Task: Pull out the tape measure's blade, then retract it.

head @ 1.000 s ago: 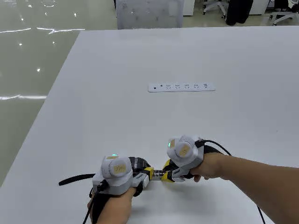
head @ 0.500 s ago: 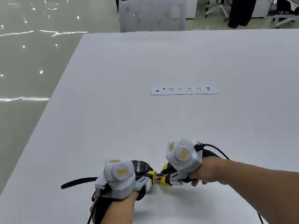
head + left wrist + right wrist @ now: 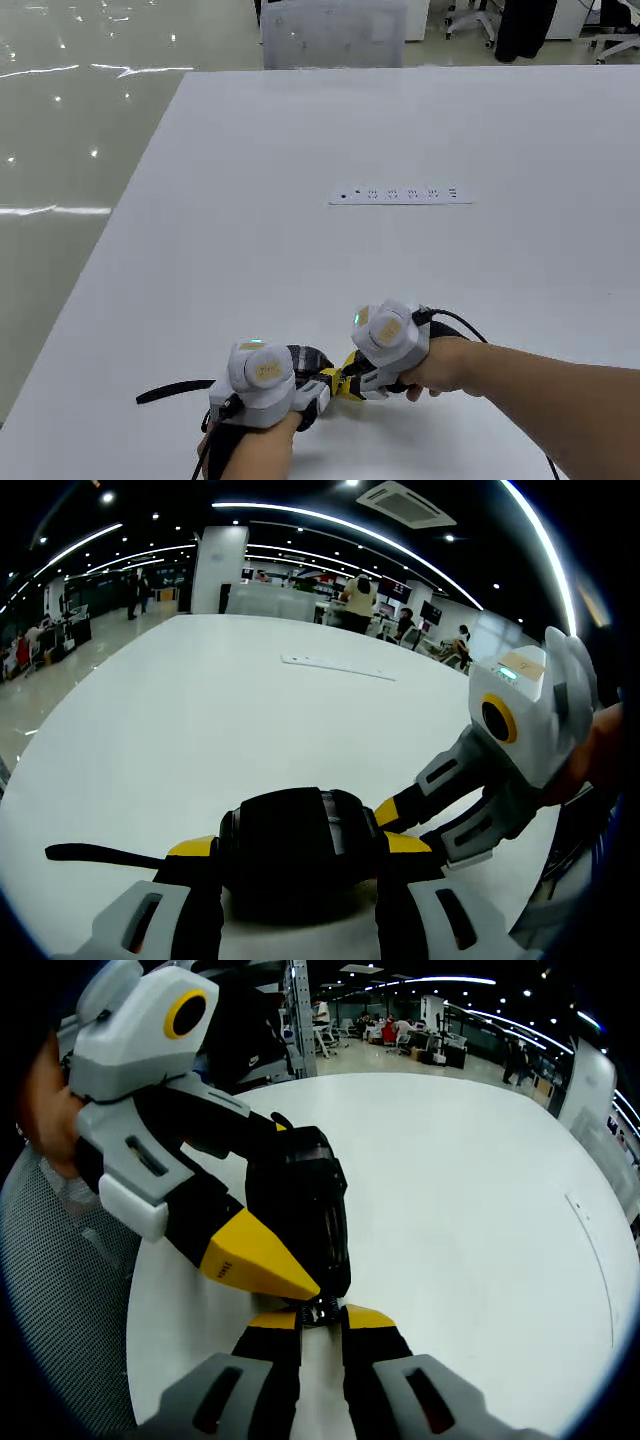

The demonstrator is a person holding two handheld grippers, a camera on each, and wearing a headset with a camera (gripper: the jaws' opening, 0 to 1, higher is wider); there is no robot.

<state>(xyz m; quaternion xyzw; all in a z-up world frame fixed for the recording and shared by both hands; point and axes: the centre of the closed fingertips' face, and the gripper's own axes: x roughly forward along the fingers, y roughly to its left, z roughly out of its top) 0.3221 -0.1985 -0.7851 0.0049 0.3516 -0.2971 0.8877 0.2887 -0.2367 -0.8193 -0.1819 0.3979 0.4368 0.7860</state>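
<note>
Tape measure, power strip, white table

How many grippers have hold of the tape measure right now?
2. The left gripper clamps the black tape measure by its case, on the table. The right gripper pinches the blade end at the case's mouth.

tape measure: black case
strap: black
left gripper: pale grey housing; black jaws are tipped in yellow
right gripper: coloured alike (a green light is seen on top)
table: plain white
power strip: white, marked with dark sockets
floor: grey-green, flecked with white glare
</note>
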